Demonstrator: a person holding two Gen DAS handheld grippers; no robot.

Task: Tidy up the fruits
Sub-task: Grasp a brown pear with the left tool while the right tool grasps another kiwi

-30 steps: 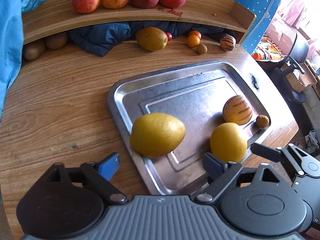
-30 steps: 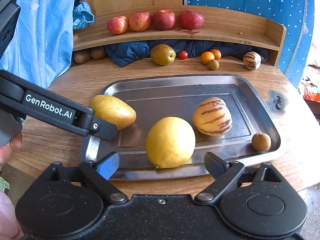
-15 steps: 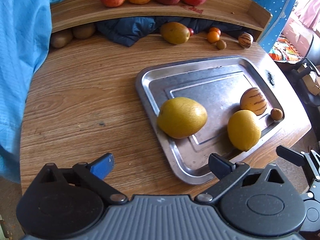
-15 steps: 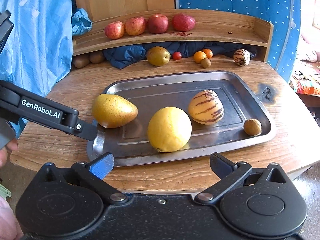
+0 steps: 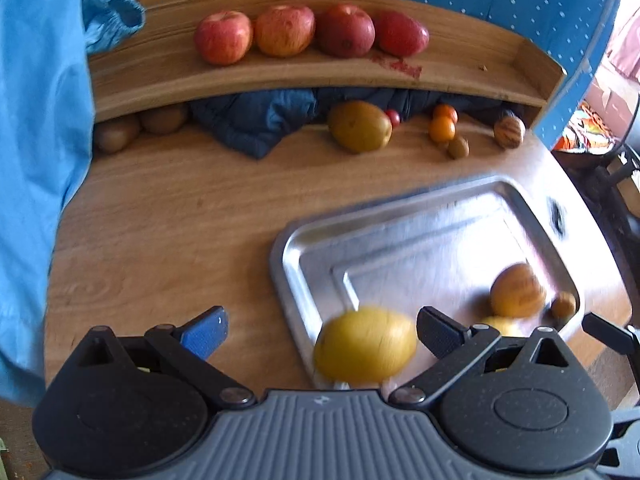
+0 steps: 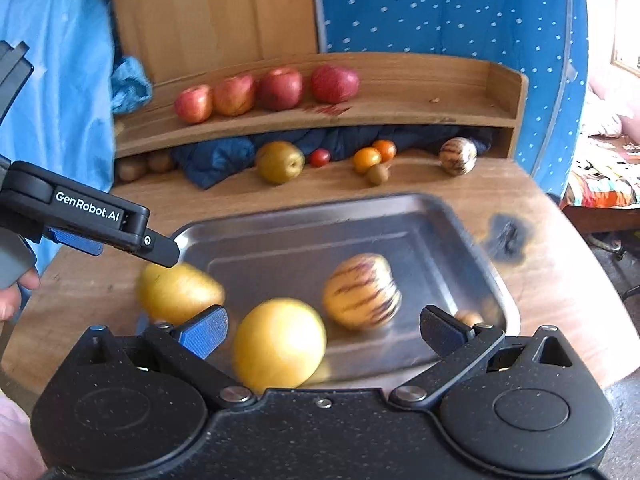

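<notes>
Fruits sitting in metal tray (image 6: 472, 236): yellow pear (image 6: 180, 292) at left edge, round yellow fruit (image 6: 280, 344) at near rim, striped melon (image 6: 362, 290) mid-tray, small brown fruit (image 5: 563, 305) at right end. Left gripper (image 5: 322, 330) hovering w/ jaws spread wide, gripping nothing, angling toward pear. Right gripper (image 6: 323, 330) likewise gaping, empty, leaning over near rim.
</notes>
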